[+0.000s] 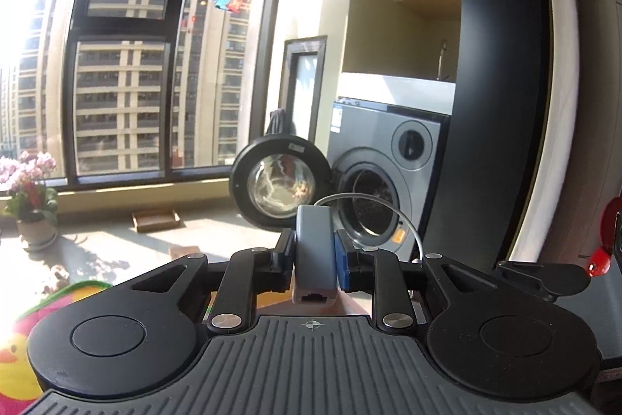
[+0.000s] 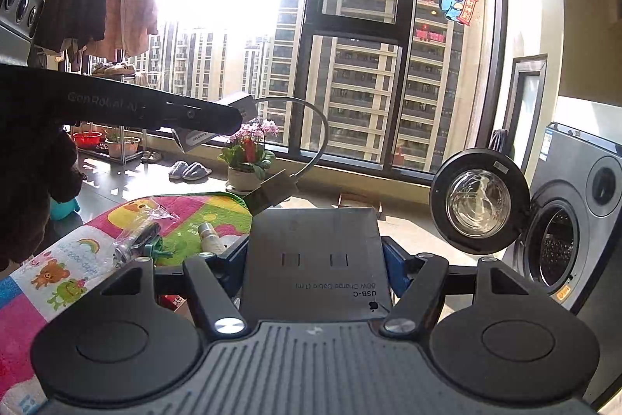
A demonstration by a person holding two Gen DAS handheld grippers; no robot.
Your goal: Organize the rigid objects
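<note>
The grey adapter (image 1: 314, 251) with its cable (image 1: 404, 220) was pinched in the left claw (image 1: 314, 259), held in the air. The flat USB-C cable box (image 2: 315, 259) sat clamped in the right claw (image 2: 315, 259), above the colourful cloth (image 2: 58, 271) on the tabletop. Behind, the washing machine (image 2: 563, 240) stood with its door (image 2: 478, 201) open.

My left gripper (image 1: 314, 259) and right gripper (image 2: 315, 261) look alike: matte black linkage arms with silver pivot screws, round black side discs, a ribbed grey body (tiny crosshair mark at its centre), and blue pads (image 1: 343, 269).
</note>
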